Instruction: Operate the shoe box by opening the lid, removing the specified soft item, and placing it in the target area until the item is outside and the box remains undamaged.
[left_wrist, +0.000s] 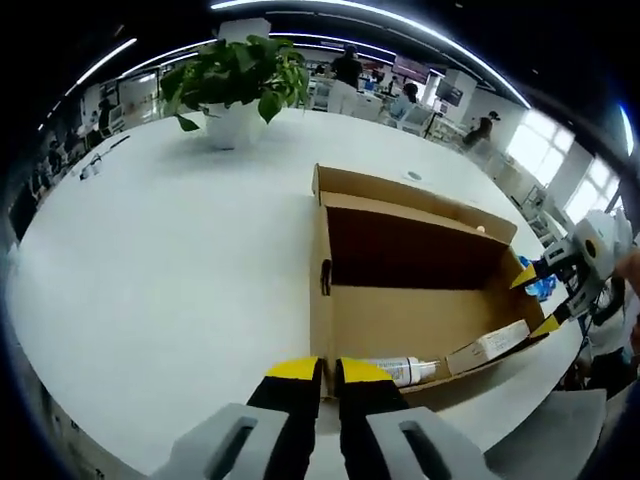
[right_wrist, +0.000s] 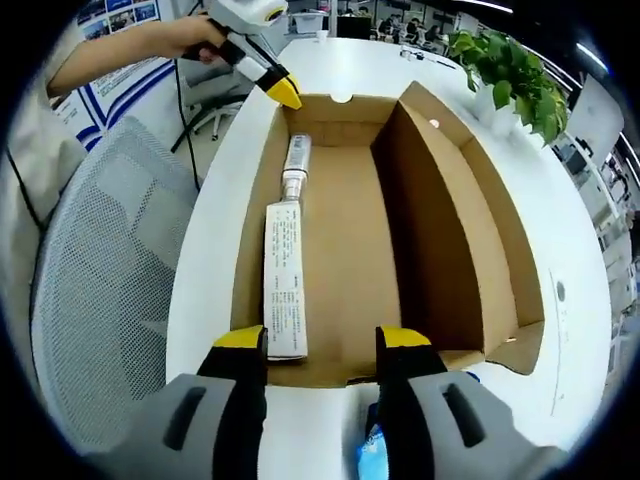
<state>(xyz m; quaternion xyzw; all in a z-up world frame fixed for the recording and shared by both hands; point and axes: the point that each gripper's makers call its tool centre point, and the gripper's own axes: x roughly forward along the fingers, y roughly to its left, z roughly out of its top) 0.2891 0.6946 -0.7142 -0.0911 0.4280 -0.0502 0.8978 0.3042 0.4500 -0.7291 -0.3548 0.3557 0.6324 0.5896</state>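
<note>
The brown cardboard shoe box (left_wrist: 400, 320) (right_wrist: 440, 200) lies open on the white table, its lid flap standing up along one long side. Inside lie a white tube (left_wrist: 400, 370) (right_wrist: 295, 165) and a long printed white carton (left_wrist: 490, 347) (right_wrist: 283, 275). My left gripper (left_wrist: 328, 370) (right_wrist: 283, 92) is shut, its yellow tips at one end corner of the box. My right gripper (right_wrist: 322, 345) (left_wrist: 535, 300) is open at the opposite end wall, with nothing between its fingers. A blue item (right_wrist: 372, 455) (left_wrist: 540, 288) lies outside the box just behind that end, mostly hidden.
A potted plant (left_wrist: 240, 85) (right_wrist: 510, 75) stands further along the white table (left_wrist: 170, 260). A grey mesh chair (right_wrist: 100, 290) is beside the table edge. A person's hand (right_wrist: 190, 35) holds the left gripper. Other people sit at desks far behind.
</note>
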